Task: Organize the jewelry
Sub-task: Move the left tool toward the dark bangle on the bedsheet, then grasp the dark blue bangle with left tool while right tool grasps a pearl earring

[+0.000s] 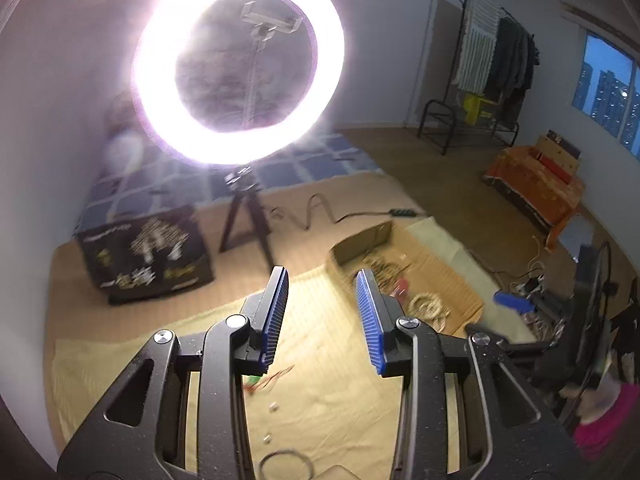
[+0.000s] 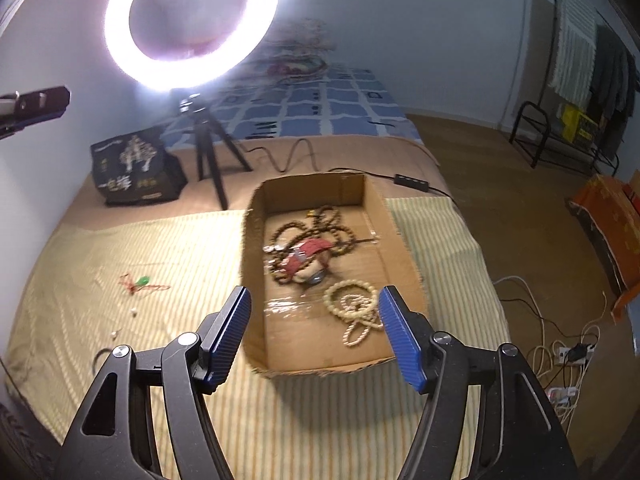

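A shallow cardboard box (image 2: 394, 240) lies on a striped yellow cloth (image 2: 160, 248). In it are dark bead strings (image 2: 320, 220), a red band (image 2: 308, 258) and a cream bead necklace (image 2: 352, 304). A red cord with a green stone (image 2: 142, 282), small pale beads (image 2: 134, 313) and a thin bangle (image 1: 285, 465) lie on the cloth left of the box. My right gripper (image 2: 314, 312) is open and empty above the box's near end. My left gripper (image 1: 322, 292) is open and empty above the cloth, with the box (image 1: 460, 280) to its right.
A lit ring light on a tripod (image 2: 208, 152) stands behind the box, with a dark printed bag (image 2: 134, 168) to its left. A cable with a switch (image 2: 412, 181) runs behind the box. Floor, power strip and wires (image 2: 572, 356) lie to the right.
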### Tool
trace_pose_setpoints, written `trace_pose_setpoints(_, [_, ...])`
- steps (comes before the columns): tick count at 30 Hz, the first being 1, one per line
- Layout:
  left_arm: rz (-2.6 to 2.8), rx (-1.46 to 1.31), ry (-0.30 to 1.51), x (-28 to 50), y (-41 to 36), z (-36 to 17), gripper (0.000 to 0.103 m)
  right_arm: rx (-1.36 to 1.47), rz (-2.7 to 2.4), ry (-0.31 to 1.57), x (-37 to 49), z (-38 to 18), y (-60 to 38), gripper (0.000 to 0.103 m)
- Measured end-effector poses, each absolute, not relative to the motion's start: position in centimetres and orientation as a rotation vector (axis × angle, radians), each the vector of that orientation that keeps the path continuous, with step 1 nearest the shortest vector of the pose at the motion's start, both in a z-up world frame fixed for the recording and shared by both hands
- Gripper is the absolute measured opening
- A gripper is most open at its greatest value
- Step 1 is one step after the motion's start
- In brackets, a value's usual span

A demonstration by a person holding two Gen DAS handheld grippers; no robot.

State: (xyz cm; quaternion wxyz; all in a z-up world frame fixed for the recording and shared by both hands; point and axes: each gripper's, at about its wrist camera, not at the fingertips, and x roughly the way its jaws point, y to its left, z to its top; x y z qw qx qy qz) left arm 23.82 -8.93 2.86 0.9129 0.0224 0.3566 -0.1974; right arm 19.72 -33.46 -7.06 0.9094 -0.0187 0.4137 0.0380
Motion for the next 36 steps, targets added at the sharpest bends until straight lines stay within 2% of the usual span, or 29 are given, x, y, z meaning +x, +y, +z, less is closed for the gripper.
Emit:
trace_pose_setpoints(6, [-0.365, 0.043, 0.791, 21.4, -4.8, -0.5, 0.036, -0.066, 0.143, 0.856, 18.8, -7.3, -30.9, 0.067])
trace_pose_setpoints(18, [-0.317, -0.041, 0.977, 16.9, 1.4, -10.5, 0.036, -0.033, 0.262, 0.908, 18.5, -9.3, -25.9, 0.067])
trace_pose_setpoints(32, [-0.344, -0.083, 1.110, 15.4, 1.4, -17.6, 0.036, -0.029, 0.379, 0.989, 20.9, -13.0, -20.7, 0.067])
trace_pose_setpoints(34, [-0.372, -0.087, 1.119, 15.0, 0.9, -18.1, 0.051, -0.050, 0.390, 0.998, 21.1, -13.5, -20.1, 0.067])
trace_pose_setpoints(35, [-0.375, -0.085, 1.112, 14.8, 0.7, -18.2, 0.064, -0.061, 0.395, 1.003, 21.2, -13.8, -19.8, 0.067])
trace_pose_setpoints(36, [-0.375, -0.086, 1.104, 14.6, 0.5, -18.3, 0.072, -0.078, 0.398, 1.010, 21.4, -14.2, -19.4, 0.067])
